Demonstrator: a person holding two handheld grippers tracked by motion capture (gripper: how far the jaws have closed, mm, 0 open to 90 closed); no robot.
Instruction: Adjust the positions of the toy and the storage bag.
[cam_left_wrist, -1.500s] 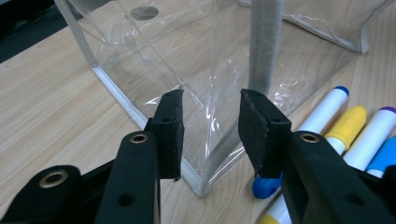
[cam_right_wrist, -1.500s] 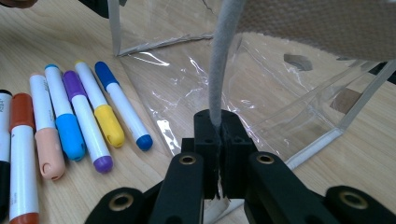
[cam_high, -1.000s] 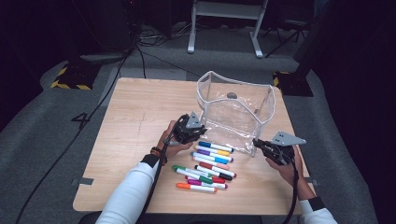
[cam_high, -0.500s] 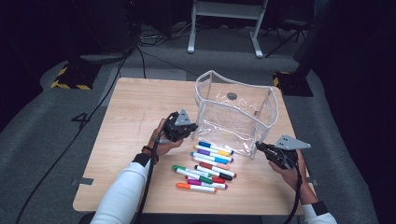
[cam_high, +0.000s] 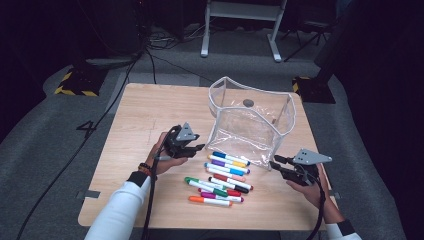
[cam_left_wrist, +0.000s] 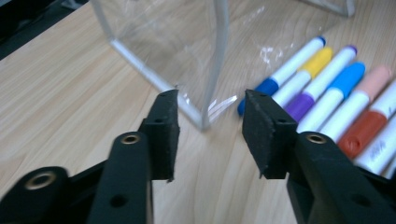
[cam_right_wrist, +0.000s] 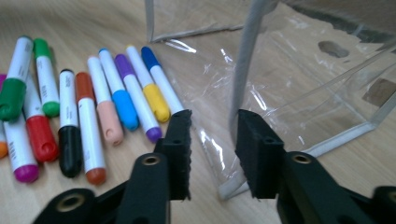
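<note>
I'm easing both claws apart, the left claw (cam_high: 196, 148) and right claw (cam_high: 274, 164) just opening, gripping nothing, flanking the clear pouch (cam_high: 250, 125) by the markers (cam_high: 222, 177) near the tabletop's (cam_high: 140, 115) front edge.

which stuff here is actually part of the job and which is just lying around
In the job:
- clear pouch
- markers
- left tool, open
- right tool, open

Just there:
- cables on the floor
- metal stand behind the table
- striped block

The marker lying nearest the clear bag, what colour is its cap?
Dark blue cap on that marker, clearest in the right gripper view.
</note>
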